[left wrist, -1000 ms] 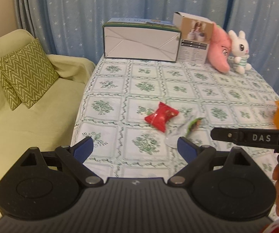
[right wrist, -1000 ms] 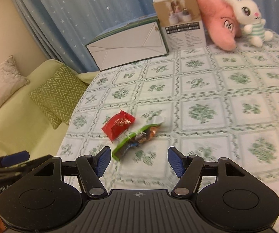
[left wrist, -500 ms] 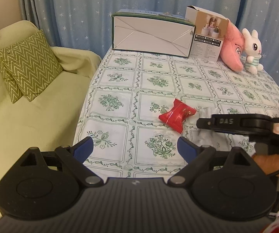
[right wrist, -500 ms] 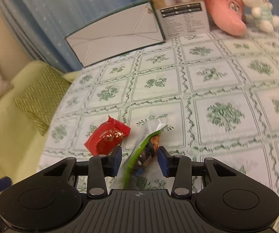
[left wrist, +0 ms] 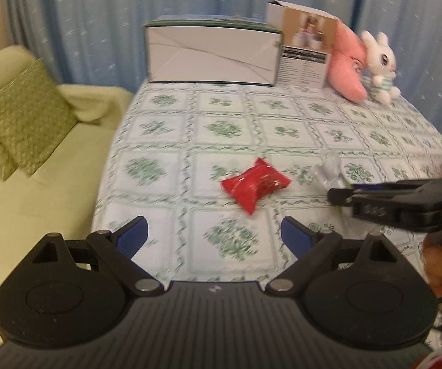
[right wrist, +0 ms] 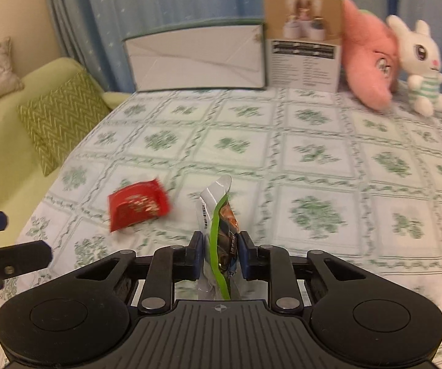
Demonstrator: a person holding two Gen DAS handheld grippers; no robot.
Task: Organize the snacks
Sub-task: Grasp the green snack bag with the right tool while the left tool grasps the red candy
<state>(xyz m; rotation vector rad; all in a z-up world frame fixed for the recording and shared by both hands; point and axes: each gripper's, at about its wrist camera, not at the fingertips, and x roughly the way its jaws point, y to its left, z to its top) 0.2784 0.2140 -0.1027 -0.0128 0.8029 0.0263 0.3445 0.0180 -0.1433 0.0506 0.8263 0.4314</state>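
Green snack packet [right wrist: 221, 240] — seemingly lifted — clamped in right gripper [right wrist: 221, 253].

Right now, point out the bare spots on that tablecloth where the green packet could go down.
The widest bare stretch of tablecloth runs from the red snack packet back to the white carton and right toward the plush toys. It is crowded along the back edge and near the red packet, beside the right gripper holding the green packet.

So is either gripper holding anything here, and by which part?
The right gripper is shut on the green snack packet, pinching its lower half, flat sides between the pads. The left gripper is open and holds nothing.
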